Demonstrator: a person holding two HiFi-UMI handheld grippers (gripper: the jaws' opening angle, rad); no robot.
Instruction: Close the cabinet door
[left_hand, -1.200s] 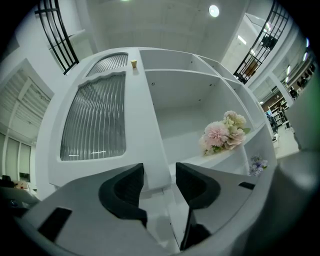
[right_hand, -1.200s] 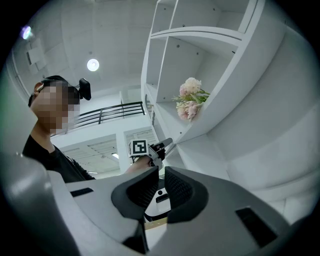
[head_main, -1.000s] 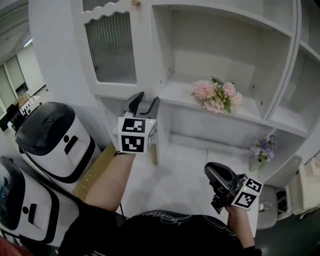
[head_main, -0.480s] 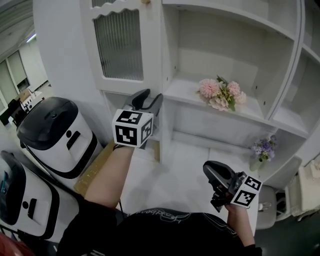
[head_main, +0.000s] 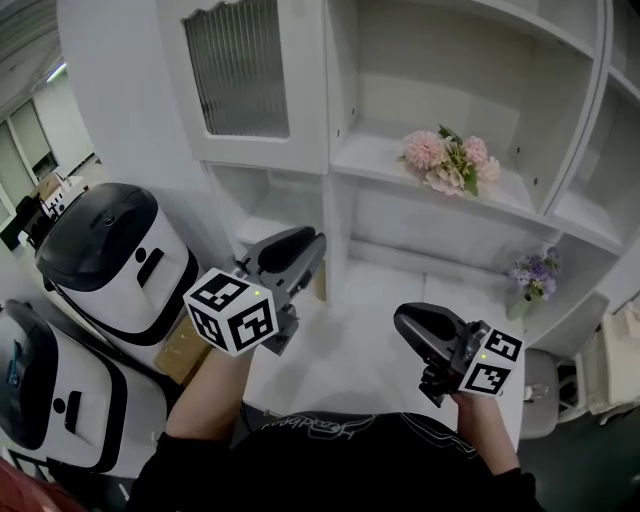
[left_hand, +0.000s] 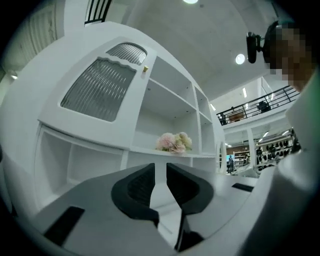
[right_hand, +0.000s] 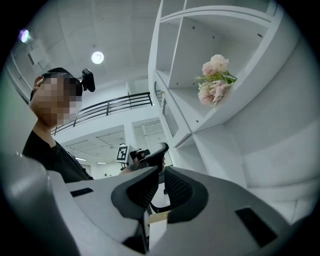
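My left tongs hang below the cabinet door, well apart from it and touching nothing, pointing level at the open shelf under the door. Their 2 jaws are closing, with only a narrow slit between them and nothing in it. In the left gripper view the door, with its ribbed glass pane and small knob, stands up and to the left of my jaws and looks flat against the cabinet front; I cannot tell whether a crack remains. My right tongs are lower and farther right of the door, near my body, with the jaws almost together, a thin gap showing and nothing gripped. The pink flowers lie on the shelf right of the door, at about the height of its lower edge. The purple flowers stand lower and farther right of the door.
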